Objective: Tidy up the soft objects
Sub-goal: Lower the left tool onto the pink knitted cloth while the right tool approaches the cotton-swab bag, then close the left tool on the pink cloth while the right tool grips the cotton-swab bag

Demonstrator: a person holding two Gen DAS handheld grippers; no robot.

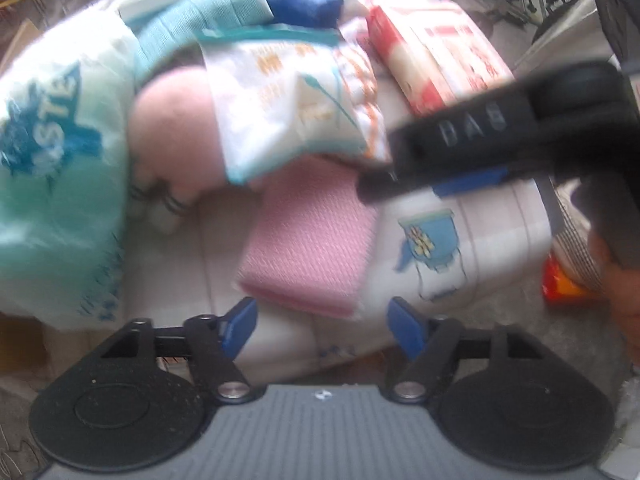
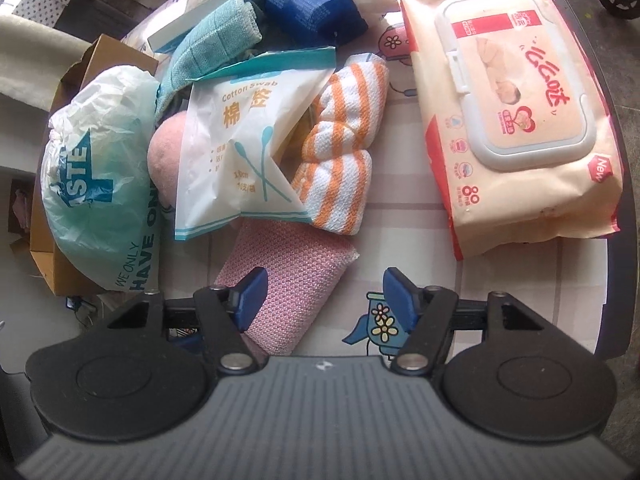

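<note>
Both tools, left tool [image 1: 322, 322] & right tool [image 2: 322, 294], open, empty. Pink sponge [image 2: 286, 292] etc. lie jumbled on desk [image 2: 500, 292]; sorting barely begun.

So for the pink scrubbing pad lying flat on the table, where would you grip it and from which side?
Take the pink scrubbing pad at its near end, coming from above, with the fingers across its short width. It lies flat, and that end is bare. Its far end is tucked under the cotton swab packet and the striped cloth. The open right gripper is probably best placed.
</note>
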